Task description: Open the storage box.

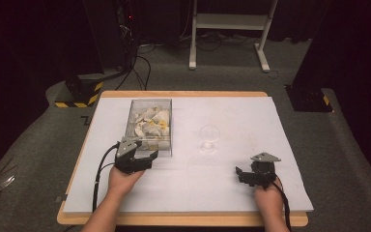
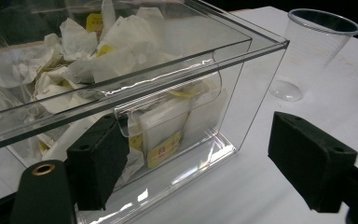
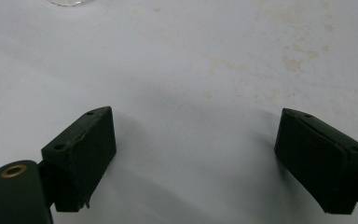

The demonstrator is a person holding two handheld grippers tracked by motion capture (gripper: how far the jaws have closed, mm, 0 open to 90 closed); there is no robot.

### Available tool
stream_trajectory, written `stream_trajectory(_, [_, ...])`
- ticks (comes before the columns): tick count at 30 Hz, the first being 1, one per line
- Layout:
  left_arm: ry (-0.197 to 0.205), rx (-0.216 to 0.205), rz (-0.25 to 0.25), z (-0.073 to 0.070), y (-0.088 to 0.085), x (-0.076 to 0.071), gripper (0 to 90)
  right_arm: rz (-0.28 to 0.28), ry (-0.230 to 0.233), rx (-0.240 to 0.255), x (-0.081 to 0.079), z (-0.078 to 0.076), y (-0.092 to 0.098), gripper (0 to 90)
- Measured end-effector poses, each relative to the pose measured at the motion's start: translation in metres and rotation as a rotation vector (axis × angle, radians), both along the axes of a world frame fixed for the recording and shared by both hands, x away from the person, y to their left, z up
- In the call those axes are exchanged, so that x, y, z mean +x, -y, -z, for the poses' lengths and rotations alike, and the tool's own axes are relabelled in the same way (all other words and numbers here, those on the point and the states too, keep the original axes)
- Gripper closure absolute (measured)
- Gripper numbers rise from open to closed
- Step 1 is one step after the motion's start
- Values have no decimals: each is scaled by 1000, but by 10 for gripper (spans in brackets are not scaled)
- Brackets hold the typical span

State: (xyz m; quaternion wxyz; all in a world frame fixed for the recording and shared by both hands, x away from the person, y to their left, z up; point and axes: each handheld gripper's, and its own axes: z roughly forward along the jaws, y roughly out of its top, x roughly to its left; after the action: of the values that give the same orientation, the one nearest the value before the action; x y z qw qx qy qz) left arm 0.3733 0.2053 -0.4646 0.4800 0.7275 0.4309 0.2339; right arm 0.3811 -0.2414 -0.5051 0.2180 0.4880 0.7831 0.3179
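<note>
The left gripper (image 1: 147, 155), jaws wide and empty, sits at the near end of the box (image 1: 149, 126), a clear, open-topped bin heaped with crumpled white tea bags (image 2: 121, 42) bearing yellow tags, standing left of centre on the table (image 1: 232, 193). A clear cup (image 1: 209, 138) stands to its right, and the right gripper (image 1: 240, 174) rests near the front edge, also spread open and holding nothing.

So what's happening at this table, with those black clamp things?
A person holds a gripper in each hand. The left gripper, open, sits at the near end of a clear box full of tea bags. The right gripper, also open, holds nothing over the white tabletop. A clear plastic cup stands beside the box.
</note>
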Motion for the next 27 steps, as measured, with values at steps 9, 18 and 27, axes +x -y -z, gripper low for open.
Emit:
stream_trajectory(9, [4,-3,-1,0,-1,-4,229,-1,-1,0,0,0,0,126])
stream_trajectory(18, [15,5,2,1,-2,-8,248,1,-5,5,0,0,0,125])
stream_trajectory(27, [23,18,-4,1,-1,-14,251,0,-2,2,0,0,0,126])
